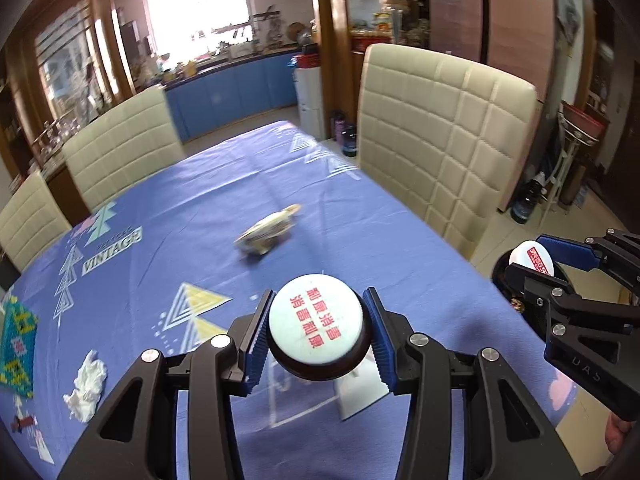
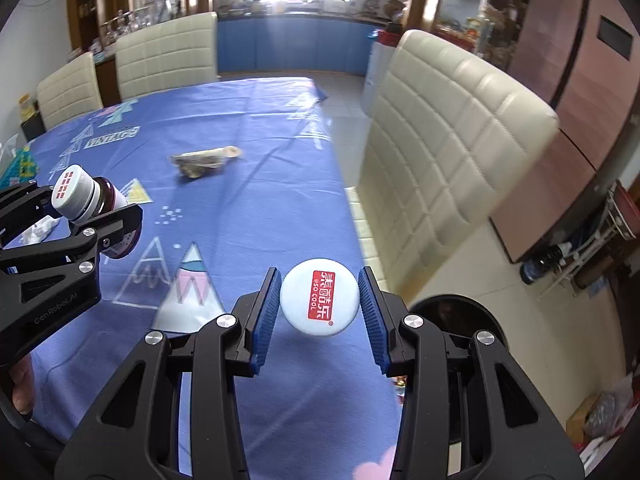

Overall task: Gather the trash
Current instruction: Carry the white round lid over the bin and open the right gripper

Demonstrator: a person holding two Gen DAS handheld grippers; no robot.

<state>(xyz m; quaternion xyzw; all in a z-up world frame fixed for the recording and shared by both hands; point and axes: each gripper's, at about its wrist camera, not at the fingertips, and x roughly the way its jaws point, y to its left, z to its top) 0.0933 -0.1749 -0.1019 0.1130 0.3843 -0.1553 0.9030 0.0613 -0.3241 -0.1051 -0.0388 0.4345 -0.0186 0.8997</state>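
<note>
My left gripper (image 1: 319, 300) is shut on a dark bottle with a white cap (image 1: 316, 320) printed in red, held above the blue tablecloth (image 1: 200, 208). The right wrist view shows that bottle (image 2: 80, 196) at the left, tilted in the left gripper (image 2: 80, 206). My right gripper (image 2: 319, 276) is shut on a second bottle with a white cap (image 2: 319, 304), near the table's right edge. Just right of it stands a round black bin (image 2: 456, 308). A crumpled wrapper (image 1: 266, 232) lies mid-table. A white tissue wad (image 1: 86, 384) lies near left.
Cream padded chairs stand along the right side (image 1: 440, 140) and the far left (image 1: 120, 148) of the table. A beaded mat (image 1: 16, 344) lies at the left edge. Beyond the bin (image 1: 498, 276) are tiled floor, bottles and a metal stand (image 1: 576, 136).
</note>
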